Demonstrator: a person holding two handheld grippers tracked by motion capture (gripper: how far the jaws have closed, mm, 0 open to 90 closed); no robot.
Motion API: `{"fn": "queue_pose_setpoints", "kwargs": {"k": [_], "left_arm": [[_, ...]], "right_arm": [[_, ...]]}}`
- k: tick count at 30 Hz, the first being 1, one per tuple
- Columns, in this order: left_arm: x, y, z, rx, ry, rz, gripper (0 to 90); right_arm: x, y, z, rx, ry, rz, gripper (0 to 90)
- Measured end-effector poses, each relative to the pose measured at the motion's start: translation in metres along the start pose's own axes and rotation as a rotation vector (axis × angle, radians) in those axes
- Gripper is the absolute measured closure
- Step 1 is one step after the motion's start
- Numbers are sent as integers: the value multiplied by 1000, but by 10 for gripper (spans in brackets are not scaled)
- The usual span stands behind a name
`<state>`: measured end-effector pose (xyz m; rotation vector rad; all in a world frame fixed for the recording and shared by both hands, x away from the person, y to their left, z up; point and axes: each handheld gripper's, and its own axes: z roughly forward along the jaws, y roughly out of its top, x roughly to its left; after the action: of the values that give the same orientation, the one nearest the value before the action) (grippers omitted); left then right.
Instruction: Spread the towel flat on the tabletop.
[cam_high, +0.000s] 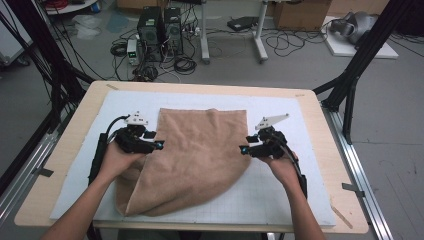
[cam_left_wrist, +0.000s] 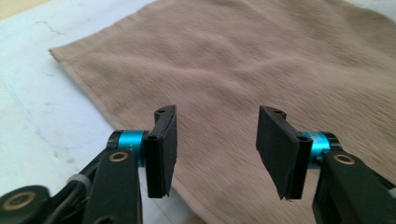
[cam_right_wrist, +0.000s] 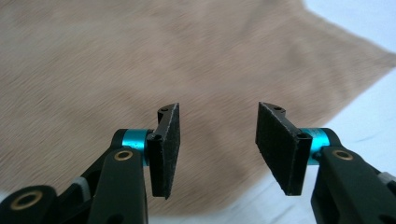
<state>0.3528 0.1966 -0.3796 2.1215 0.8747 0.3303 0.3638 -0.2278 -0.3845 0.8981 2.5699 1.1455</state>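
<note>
Flat towel (cam_high: 200, 150) between hands, open white mat (cam_high: 280, 195) around it

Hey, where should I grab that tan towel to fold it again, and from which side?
Probably the two far corners of the tan towel, one per gripper. The far edge lies flat and straight on the white mat, so come in low from the outer sides. The left gripper and right gripper stand open beside it, holding nothing. The near end is bunched, a poorer hold.

Near left corner of tan towel (cam_high: 200, 160) hidden under left hand (cam_high: 116, 159) in high view. Towel weave smeared by blur, far edges cut off in both gripper views. Forearms cropped at bottom edge.
</note>
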Motion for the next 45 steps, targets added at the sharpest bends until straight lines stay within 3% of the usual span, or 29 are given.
{"fn": "queue_pose_setpoints", "kwargs": {"k": [1, 2, 4, 11, 14, 18, 21, 22, 23, 28, 31, 32, 34, 35, 37, 39, 41, 43, 45], "left_arm": [[-8, -8, -6, -5, -15, 9, 468], [-8, -8, -6, -5, -15, 9, 467], [-15, -15, -10, -4, -35, 19, 457], [-35, -38, -13, 26, -85, 59, 454], [-36, -48, -4, 69, -95, 70, 515], [-35, -58, 8, 90, -133, 43, 660], [-36, -56, 10, 88, -138, 43, 815], [-36, -55, 10, 86, -135, 43, 815], [-36, -54, 9, 85, -132, 49, 837], [-30, -43, 0, 37, -126, 25, 844], [-23, -31, -5, -15, -140, -21, 846], [-15, -20, -5, -31, -117, -26, 846], [-10, -15, -4, -34, -101, -36, 846], [-5, -10, -3, -40, -94, -46, 846], [5, -1, 2, -26, -44, -43, 846], [17, 4, 11, -21, -33, -75, 846], [28, 5, 22, -2, -10, -92, 845], [41, 1, 39, 35, 39, -116, 844], [43, -1, 44, 56, 55, -120, 844]], "right_arm": [[12, -8, -1, 2, 20, -16, 491], [12, -8, -1, 2, 20, -16, 491], [26, -18, -3, -7, 45, -26, 483], [49, -34, -2, 8, 93, -59, 473], [59, -43, 4, 8, 112, -77, 467], [65, -50, 19, 38, 112, -86, 478], [65, -48, 31, 46, 118, -100, 687], [65, -48, 31, 46, 118, -100, 687], [65, -45, 32, 42, 123, -132, 818], [61, -36, 28, 43, 142, -133, 852], [54, -21, 16, 1, 112, -149, 854], [52, -16, 13, -2, 104, -144, 854], [49, -11, 11, -8, 94, -145, 854], [39, 0, 7, -17, 67, -127, 854], [26, 11, 7, -41, 50, -98, 854], [20, 15, 8, -42, 36, -78, 854], [2, 23, 24, -10, 10, -32, 854], [-7, 24, 39, 27, 3, -1, 854], [-9, 23, 48, 49, -2, 11, 854]]}}
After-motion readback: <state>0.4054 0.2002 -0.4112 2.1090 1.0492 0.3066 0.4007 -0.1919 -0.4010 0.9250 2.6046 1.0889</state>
